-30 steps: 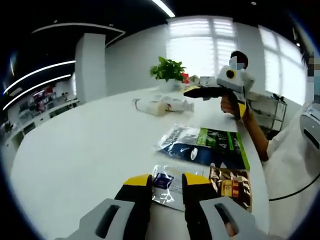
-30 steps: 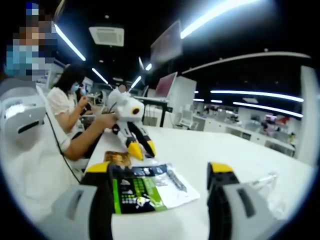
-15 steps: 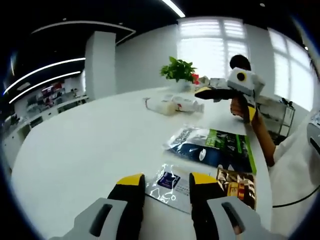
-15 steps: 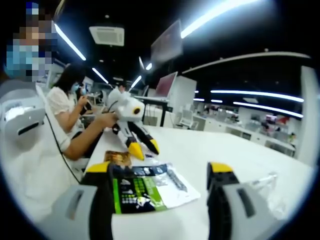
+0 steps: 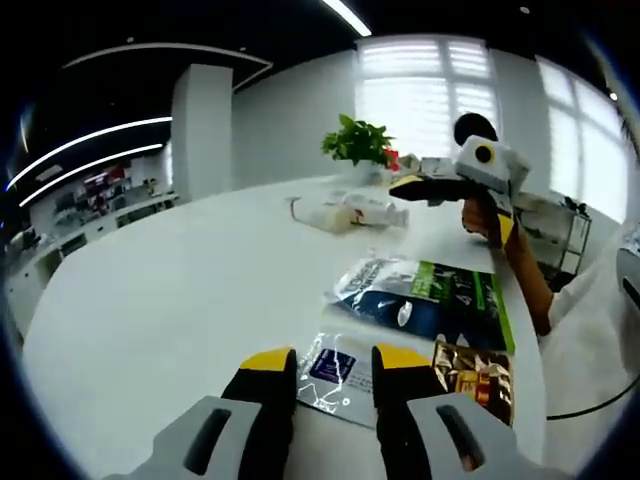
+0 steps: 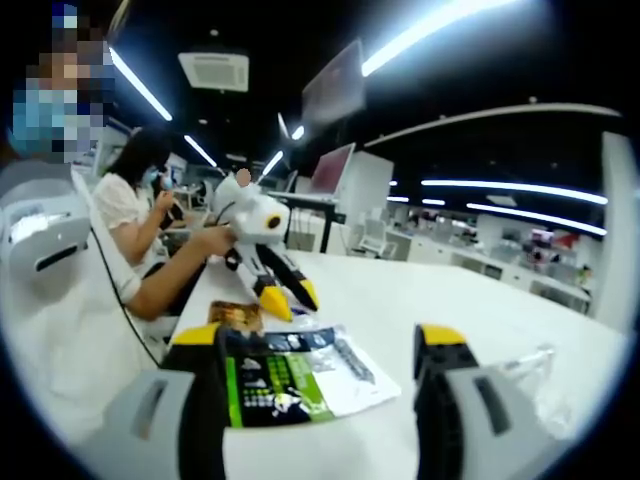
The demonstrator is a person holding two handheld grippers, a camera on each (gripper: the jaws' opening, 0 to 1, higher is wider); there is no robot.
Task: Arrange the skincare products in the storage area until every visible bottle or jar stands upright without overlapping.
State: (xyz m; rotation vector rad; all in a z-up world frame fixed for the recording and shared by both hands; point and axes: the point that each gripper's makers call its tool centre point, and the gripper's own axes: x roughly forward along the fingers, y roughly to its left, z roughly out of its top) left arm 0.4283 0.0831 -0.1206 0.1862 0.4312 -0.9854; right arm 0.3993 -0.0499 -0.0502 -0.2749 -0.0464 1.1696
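A clear bag with pale skincare bottles (image 5: 345,210) lies flat at the far side of the white table (image 5: 180,290). My left gripper (image 5: 334,362) hangs low over a small clear sachet with a blue label (image 5: 335,372), jaws open and not touching it. A green and dark pouch (image 5: 425,300) lies beyond it, a brown and gold sachet (image 5: 470,370) to its right. My right gripper (image 6: 322,345) stands wide open above the green pouch (image 6: 290,375). In the right gripper view the left gripper (image 6: 288,298) points down over the table, held by a hand (image 6: 205,240).
A potted plant (image 5: 358,145) stands at the far table edge. A crumpled clear bag (image 6: 530,375) lies at the right in the right gripper view. A seated person (image 6: 135,195) works at another desk behind. The right gripper (image 5: 405,184) hovers beyond the pouch.
The left gripper view has shifted a little as the hand moved. The left jaws stand slightly wider than a second ago. The right gripper has held still.
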